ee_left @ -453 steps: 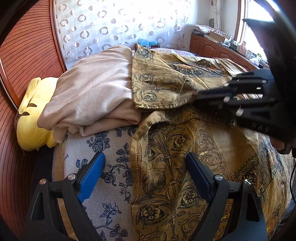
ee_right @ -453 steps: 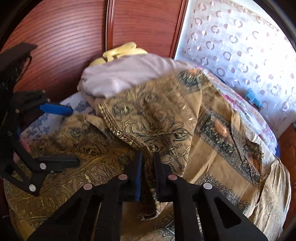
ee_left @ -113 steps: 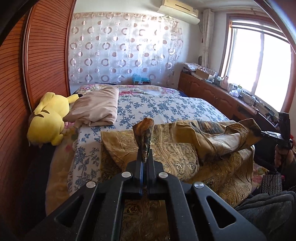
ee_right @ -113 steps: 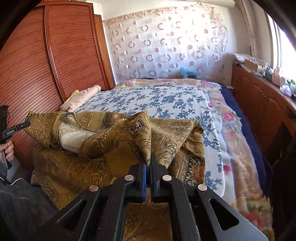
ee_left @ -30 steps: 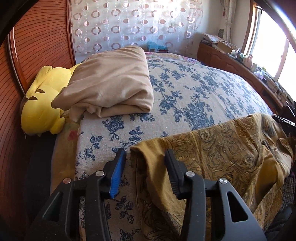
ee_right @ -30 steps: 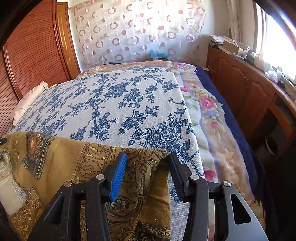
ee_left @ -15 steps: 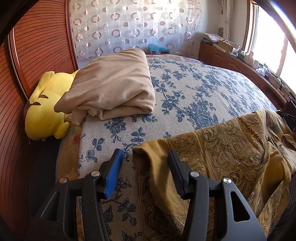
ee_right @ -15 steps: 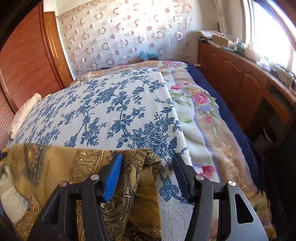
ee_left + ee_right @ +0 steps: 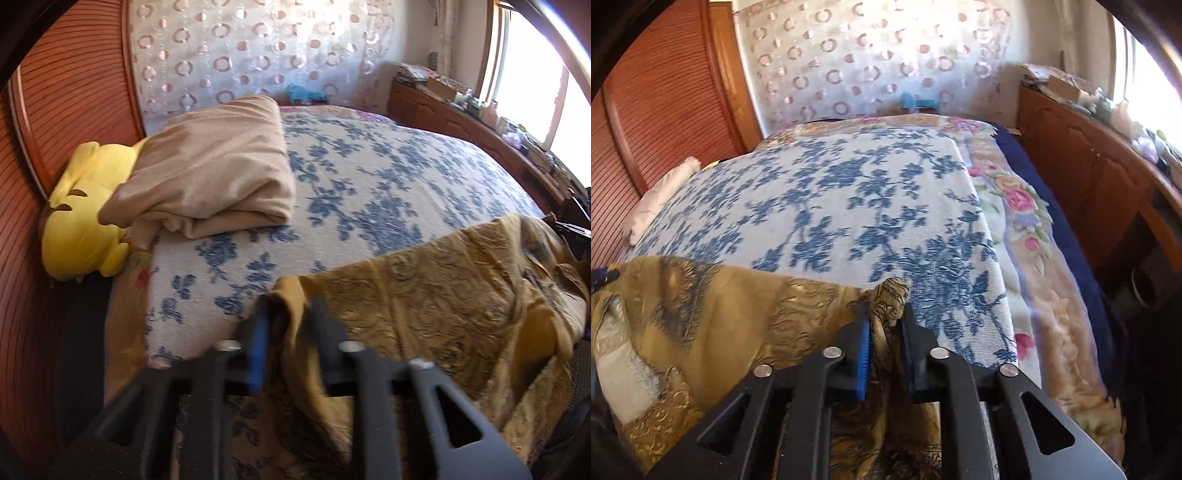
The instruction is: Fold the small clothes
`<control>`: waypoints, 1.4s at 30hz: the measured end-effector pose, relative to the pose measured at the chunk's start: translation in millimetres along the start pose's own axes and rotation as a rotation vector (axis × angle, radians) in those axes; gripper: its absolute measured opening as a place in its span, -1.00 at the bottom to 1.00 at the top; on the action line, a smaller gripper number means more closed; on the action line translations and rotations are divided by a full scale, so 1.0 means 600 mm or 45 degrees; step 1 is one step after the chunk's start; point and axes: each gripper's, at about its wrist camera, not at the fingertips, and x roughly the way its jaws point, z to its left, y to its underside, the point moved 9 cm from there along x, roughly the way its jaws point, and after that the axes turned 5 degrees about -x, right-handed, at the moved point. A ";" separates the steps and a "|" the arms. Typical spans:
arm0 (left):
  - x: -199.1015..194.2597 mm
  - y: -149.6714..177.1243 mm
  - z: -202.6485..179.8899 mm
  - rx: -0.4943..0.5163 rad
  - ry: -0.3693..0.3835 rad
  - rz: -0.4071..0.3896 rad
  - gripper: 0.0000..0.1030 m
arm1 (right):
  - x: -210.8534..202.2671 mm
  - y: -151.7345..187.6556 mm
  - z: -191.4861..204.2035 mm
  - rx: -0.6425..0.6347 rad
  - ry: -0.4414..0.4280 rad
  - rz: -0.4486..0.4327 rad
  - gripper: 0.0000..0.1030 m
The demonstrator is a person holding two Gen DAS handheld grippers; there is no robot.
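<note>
Closing left gripper (image 9: 290, 328) and right gripper (image 9: 884, 325) on gold patterned garment (image 9: 443, 295) corners, cloth pinched between jaws; next, likely lifting toward 12 o'clock.

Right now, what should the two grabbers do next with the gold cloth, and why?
Probably lift both corners together. The left gripper and right gripper are closing on the far corners of the gold cloth, which lies rumpled on the bed.
</note>
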 end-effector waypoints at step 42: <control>-0.329 -0.390 -0.069 0.039 0.050 -0.693 -0.93 | -0.424 -0.287 0.003 -0.065 0.109 -0.706 -0.84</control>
